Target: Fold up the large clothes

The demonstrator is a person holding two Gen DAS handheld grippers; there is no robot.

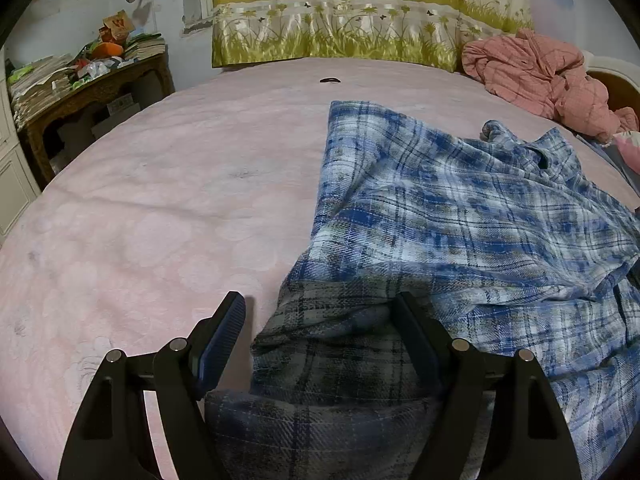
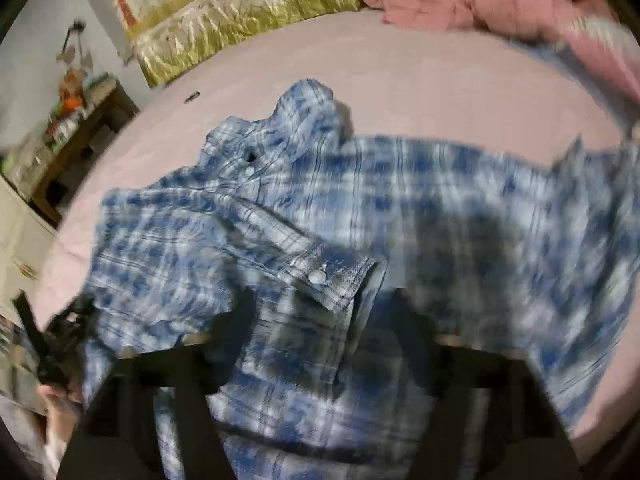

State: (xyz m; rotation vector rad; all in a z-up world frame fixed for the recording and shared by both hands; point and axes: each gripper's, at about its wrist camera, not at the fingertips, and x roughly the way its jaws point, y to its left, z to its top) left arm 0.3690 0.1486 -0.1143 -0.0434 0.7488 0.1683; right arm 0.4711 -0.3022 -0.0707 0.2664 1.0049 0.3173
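A blue and white plaid shirt [image 1: 460, 216] lies rumpled on the pink bed [image 1: 160, 200]. My left gripper [image 1: 320, 312] is open, its fingers either side of a bunched fold at the shirt's near edge. In the blurred right wrist view the shirt [image 2: 320, 208] spreads across the bed [image 2: 440, 92], a buttoned cuff [image 2: 340, 276] lying on top. My right gripper [image 2: 324, 304] is open just above the cloth by that cuff. The left gripper [image 2: 52, 344] shows at the lower left of that view.
A crumpled pink blanket [image 1: 540, 76] lies at the bed's far right. A floral curtain [image 1: 340, 12] hangs behind the bed. A cluttered wooden table [image 1: 80, 84] stands at the left. A small dark object [image 1: 330, 79] lies on the far side of the bed.
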